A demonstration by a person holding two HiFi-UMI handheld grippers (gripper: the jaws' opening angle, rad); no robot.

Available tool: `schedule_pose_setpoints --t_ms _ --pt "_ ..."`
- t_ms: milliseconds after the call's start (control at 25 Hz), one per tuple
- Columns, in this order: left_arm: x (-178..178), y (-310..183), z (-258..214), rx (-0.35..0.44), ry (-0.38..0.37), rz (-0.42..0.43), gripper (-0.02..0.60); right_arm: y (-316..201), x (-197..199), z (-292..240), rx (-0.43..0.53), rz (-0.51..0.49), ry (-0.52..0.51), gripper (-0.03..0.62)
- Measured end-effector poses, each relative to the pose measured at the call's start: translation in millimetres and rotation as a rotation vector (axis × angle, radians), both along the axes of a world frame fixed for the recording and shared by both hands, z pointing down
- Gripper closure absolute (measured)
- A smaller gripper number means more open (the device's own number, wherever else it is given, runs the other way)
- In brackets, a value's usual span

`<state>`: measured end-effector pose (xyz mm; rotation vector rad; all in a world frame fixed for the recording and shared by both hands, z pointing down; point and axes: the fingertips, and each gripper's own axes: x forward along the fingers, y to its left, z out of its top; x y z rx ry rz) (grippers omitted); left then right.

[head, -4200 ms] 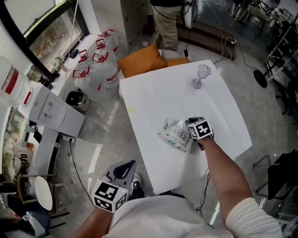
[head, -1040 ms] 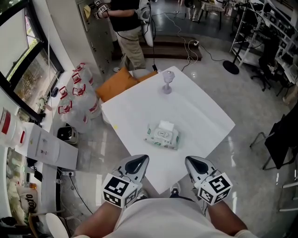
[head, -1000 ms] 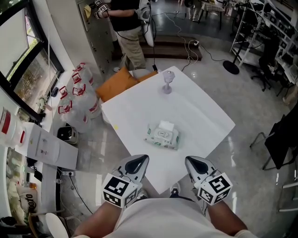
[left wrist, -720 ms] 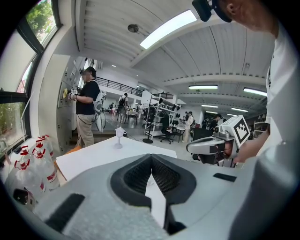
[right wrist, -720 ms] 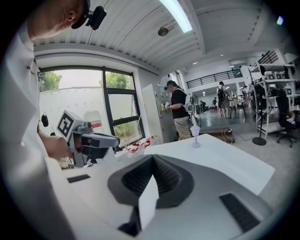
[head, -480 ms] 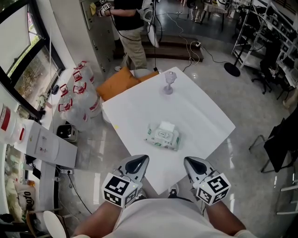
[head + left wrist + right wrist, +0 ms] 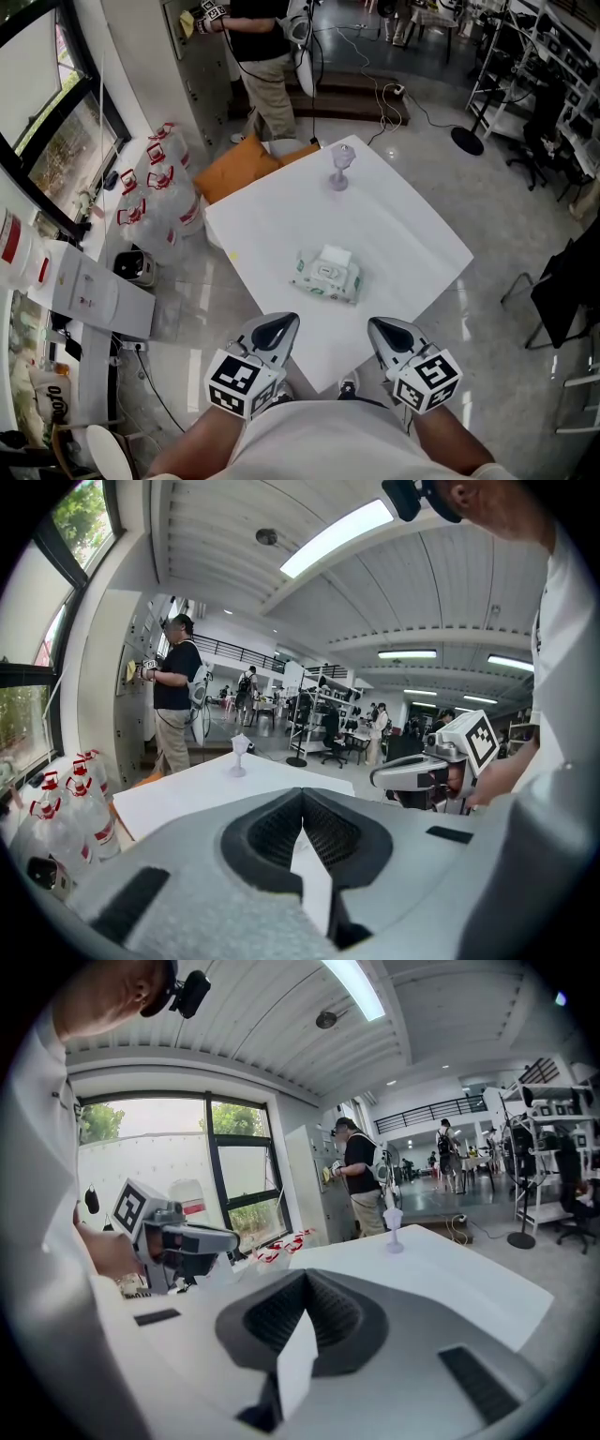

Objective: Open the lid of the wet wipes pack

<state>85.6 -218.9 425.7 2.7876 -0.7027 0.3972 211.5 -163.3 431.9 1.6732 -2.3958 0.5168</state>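
The wet wipes pack, green and white, lies flat near the middle of the white table. A white flap stands up at its far side. Both grippers hover off the table's near corner, well short of the pack. My left gripper is shut and holds nothing. My right gripper is shut too, with nothing in it. In the left gripper view the jaws meet at the tip and the right gripper shows alongside. The right gripper view shows closed jaws. The pack is hidden in both gripper views.
A clear stemmed glass stands at the table's far corner. An orange cushion lies behind the table. Water bottles crowd the floor at left. A person stands by the wall at the back.
About four seconds ago my right gripper was at the pack; now it is drawn back beside the left one near my body. Over the last second nothing has moved.
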Motion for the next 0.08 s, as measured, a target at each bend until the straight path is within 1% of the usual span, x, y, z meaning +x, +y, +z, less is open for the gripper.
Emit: schedule_pose_setpoints --t_ms 80 --pt "1.1 0.4 -0.7 -0.001 0.001 -0.001 0.574 0.5 0.5 0.3 -0.003 -0.002 0.000 0.589"
